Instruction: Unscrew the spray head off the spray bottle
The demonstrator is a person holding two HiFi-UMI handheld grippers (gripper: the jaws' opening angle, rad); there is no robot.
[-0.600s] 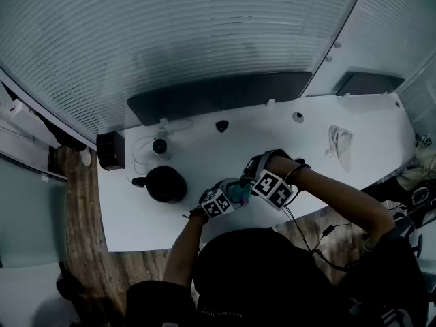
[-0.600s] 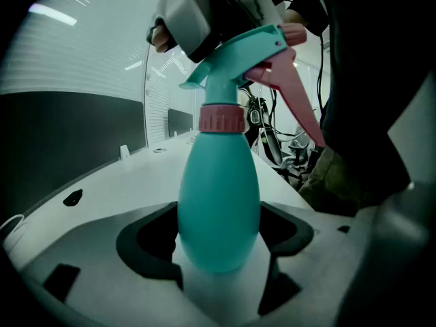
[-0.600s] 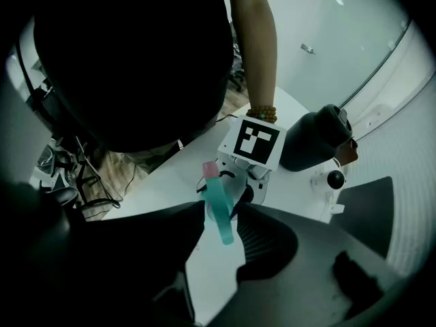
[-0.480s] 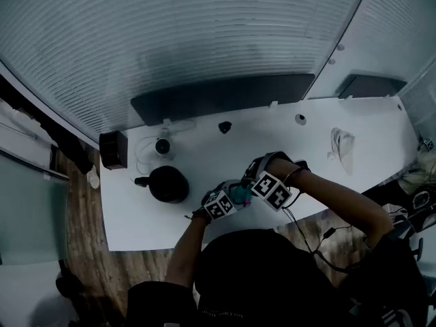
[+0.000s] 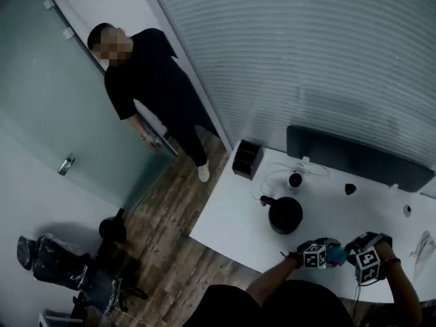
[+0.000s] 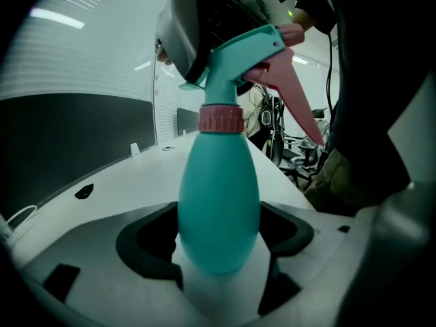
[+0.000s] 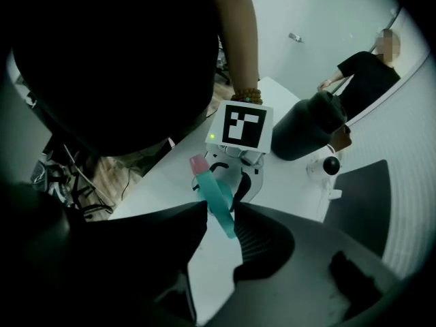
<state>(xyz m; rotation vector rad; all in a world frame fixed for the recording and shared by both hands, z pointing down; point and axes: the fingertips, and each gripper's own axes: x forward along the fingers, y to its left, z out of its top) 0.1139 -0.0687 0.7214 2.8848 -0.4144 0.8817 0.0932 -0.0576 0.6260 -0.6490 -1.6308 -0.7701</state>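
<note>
A teal spray bottle stands upright on the white table. It has a pink collar and a teal spray head with a pink trigger. My left gripper has its wide-set jaws pressed against the bottle's belly on both sides. From above, my right gripper points steeply down and is shut on the spray head, whose pink tip sticks out past the jaws. In the head view both grippers meet at the bottle near the table's front edge.
A black kettle, a small white camera with its cable and a black box stand at the table's left end. A dark panel lines the back. A person stands by the glass door; an office chair is on the wood floor.
The head view has swung left, so the door, the standing person and the floor show now. Both grippers stay together on the bottle, now at the picture's lower right.
</note>
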